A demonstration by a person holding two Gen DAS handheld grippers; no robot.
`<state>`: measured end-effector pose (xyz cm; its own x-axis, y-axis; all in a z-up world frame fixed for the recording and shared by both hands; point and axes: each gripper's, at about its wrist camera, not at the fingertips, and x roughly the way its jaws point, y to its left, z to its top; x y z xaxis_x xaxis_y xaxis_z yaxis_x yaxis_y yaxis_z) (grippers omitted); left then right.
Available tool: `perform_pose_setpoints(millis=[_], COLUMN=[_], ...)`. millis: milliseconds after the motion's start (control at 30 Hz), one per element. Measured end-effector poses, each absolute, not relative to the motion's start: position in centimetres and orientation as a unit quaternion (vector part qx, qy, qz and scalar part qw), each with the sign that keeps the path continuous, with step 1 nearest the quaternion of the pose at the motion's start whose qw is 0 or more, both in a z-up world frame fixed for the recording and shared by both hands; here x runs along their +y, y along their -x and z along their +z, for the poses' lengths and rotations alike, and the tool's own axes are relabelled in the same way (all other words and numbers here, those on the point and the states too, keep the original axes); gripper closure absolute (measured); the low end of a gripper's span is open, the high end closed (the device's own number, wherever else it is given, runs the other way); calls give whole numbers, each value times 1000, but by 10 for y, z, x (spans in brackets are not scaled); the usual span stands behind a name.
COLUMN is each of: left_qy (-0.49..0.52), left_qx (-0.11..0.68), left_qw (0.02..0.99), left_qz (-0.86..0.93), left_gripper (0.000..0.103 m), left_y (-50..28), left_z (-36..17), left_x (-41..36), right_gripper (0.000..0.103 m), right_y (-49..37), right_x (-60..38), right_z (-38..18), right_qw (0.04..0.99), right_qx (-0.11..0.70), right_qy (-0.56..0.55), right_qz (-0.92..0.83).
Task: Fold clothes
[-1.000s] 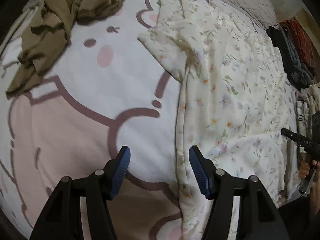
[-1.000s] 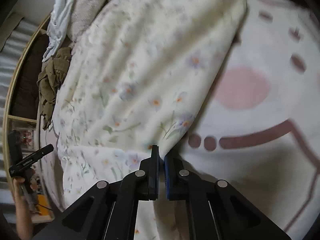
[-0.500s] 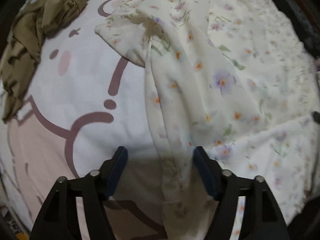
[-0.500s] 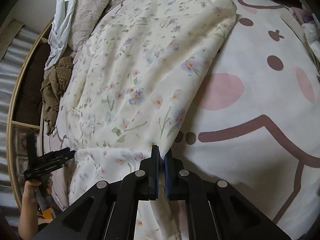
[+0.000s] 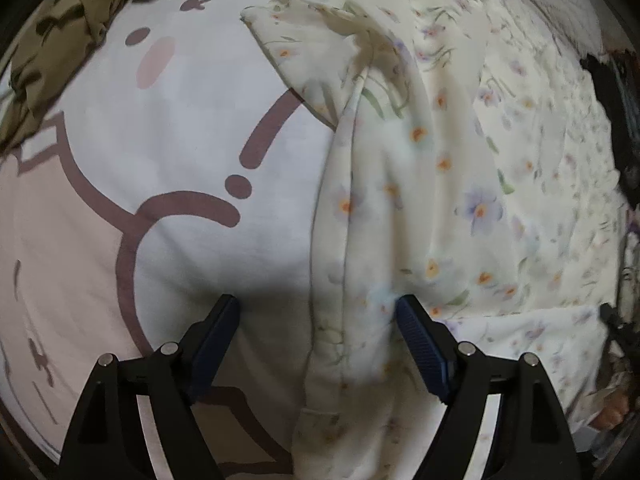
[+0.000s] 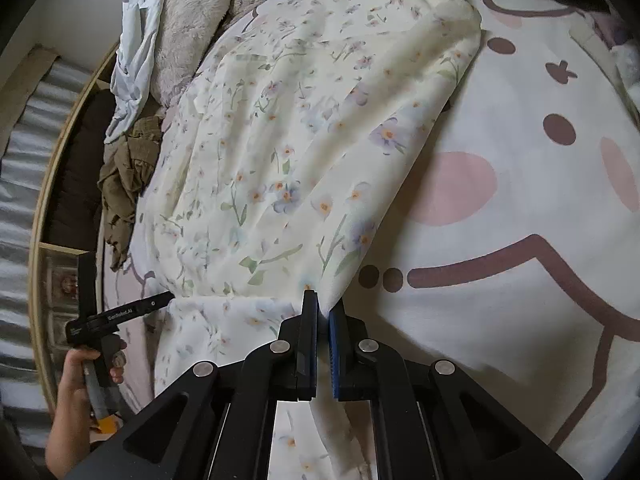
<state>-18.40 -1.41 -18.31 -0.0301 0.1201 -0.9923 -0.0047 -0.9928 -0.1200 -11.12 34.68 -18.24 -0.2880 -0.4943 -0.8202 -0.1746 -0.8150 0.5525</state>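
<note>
A cream floral garment [image 5: 432, 184] lies spread on the bed; it also shows in the right wrist view [image 6: 304, 152]. My left gripper [image 5: 318, 316] is open, its jaws straddling a raised fold at the garment's near left edge. My right gripper [image 6: 323, 306] is shut on the garment's near right edge, pinching the fabric between its pads. The left gripper [image 6: 120, 314] also shows in the right wrist view, at the garment's far side, held in a hand.
The bed sheet [image 5: 168, 152] is white and pink with brown cartoon lines. An olive garment [image 5: 60, 36] lies crumpled at the upper left. Dark clothes [image 5: 616, 120] sit at the right. A fluffy pillow [image 6: 188, 36] and pale blue cloth [image 6: 132, 56] lie near the bed's wooden rim [image 6: 52, 184].
My left gripper has moved toward the garment until its open jaws straddle the edge fold. My right gripper has stayed shut on the fabric edge.
</note>
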Motion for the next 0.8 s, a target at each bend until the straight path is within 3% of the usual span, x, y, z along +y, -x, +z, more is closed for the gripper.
perform_pose_setpoints(millis=[233, 300, 367, 400, 433, 500, 533, 600, 633, 800], left_qy=[696, 696, 696, 697, 697, 692, 690, 689, 688, 685], left_qx=[-31, -34, -37, -44, -60, -85, -94, -103, -107, -128], left_qw=[68, 78, 88, 95, 104, 115, 117, 113, 111, 100], left_qz=[714, 713, 711, 709, 707, 708, 708, 708, 709, 710], left_gripper=[29, 46, 74, 84, 91, 93, 93, 93, 93, 93], left_y=[182, 182, 182, 182, 183, 186, 186, 184, 183, 179], left_z=[-181, -179, -177, -176, -175, -169, -167, -167, -167, -166], left_x=[-4, -2, 0, 0, -3, -13, -17, -21, -23, -33], right_gripper=[98, 98, 98, 98, 98, 98, 91, 44, 14, 13], right_y=[112, 112, 112, 112, 111, 109, 106, 102, 99, 97], right_x=[347, 346, 346, 346, 346, 348, 352, 362, 367, 386], right_z=[-185, -186, -185, -184, -182, -177, -176, -176, -174, -178], right_qw=[106, 105, 105, 105, 104, 104, 104, 104, 98, 105], right_qx=[-287, -287, -285, -283, -282, -281, -297, -332, -341, -390], right_qy=[-590, -592, -590, -589, -581, -565, -561, -554, -546, -541], right_qz=[-747, -746, -748, -750, -756, -769, -766, -756, -759, -737])
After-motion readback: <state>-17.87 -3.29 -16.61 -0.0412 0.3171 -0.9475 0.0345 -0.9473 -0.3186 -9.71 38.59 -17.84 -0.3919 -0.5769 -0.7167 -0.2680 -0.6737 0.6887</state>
